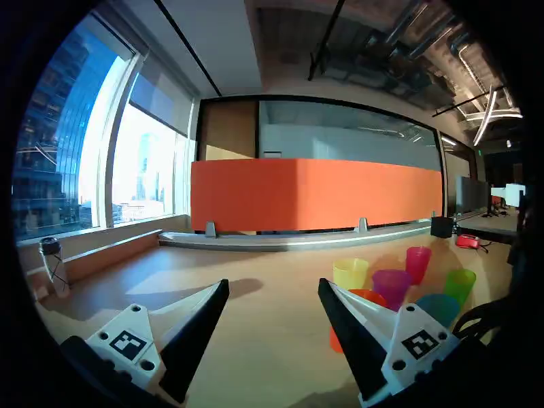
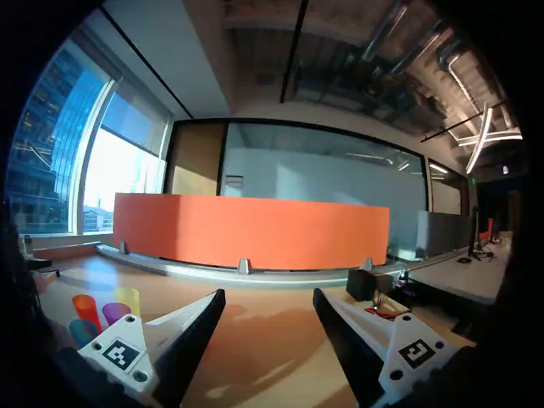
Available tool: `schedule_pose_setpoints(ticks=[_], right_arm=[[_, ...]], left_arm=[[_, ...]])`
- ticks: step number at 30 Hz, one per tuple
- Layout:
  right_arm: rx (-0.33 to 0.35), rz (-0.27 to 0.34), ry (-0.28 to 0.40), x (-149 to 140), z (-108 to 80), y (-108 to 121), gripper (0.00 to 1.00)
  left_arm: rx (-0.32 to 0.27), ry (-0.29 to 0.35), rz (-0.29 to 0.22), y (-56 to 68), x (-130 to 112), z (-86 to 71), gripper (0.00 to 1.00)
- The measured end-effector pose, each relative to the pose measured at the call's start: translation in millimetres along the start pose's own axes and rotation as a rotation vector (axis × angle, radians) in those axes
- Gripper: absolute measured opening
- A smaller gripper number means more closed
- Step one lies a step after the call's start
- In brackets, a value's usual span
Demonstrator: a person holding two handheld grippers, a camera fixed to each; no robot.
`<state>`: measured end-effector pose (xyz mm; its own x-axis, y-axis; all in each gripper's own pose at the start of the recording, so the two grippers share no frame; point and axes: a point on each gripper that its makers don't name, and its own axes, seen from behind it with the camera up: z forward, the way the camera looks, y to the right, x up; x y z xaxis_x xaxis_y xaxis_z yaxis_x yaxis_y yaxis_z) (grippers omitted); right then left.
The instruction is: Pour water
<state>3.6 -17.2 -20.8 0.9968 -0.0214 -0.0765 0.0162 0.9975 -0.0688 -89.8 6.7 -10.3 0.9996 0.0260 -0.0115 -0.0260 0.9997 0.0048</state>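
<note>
left tool (image 1: pixel 273 296) just left of cups (image 1: pixel 391 282)

The left hand-held gripper (image 1: pixel 273 291) and right hand-held gripper (image 2: pixel 268 298) each have 2 white, black-lined fingers (image 1: pixel 166 314) bearing square markers (image 1: pixel 128 343).

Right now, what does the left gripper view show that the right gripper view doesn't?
Left gripper view: the open left gripper, a green cup, a pink cup and a small dark-topped object on the window ledge.
Right gripper view: the open right gripper and, close up, a tangle of cables beside the black box.
Both: the orange partition, the wooden table, the likely same black box, and the yellow cup, purple cup, blue cup and orange cup.
</note>
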Motion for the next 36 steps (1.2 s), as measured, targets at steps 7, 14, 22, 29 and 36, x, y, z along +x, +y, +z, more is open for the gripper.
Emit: schedule_pose_setpoints(ticks=[7, 14, 22, 29, 36], right_arm=[[0.005, 0.005, 0.002, -3.4, -2.1, 3.0, 0.99], [0.012, 0.011, 0.008, -6.7, -4.9, 7.2, 0.99], [0.021, 0.008, 0.011, -12.9, -2.1, 11.9, 0.99], [0.035, 0.016, 0.018, -22.1, 2.3, 9.3, 0.99], [0.042, 0.039, 0.024, -31.5, 7.9, 3.5, 0.99]], left_arm=[[0.000, -0.001, 0.001, 0.2, 0.0, -0.1, 0.98], [0.000, -0.001, 0.001, 0.2, -0.1, -0.2, 0.98], [0.000, -0.001, 0.001, 0.4, -0.1, -0.4, 0.98], [0.000, -0.001, 0.001, 1.0, -0.4, -0.6, 0.98], [0.000, -0.001, 0.001, 0.7, -0.1, -0.3, 0.98]])
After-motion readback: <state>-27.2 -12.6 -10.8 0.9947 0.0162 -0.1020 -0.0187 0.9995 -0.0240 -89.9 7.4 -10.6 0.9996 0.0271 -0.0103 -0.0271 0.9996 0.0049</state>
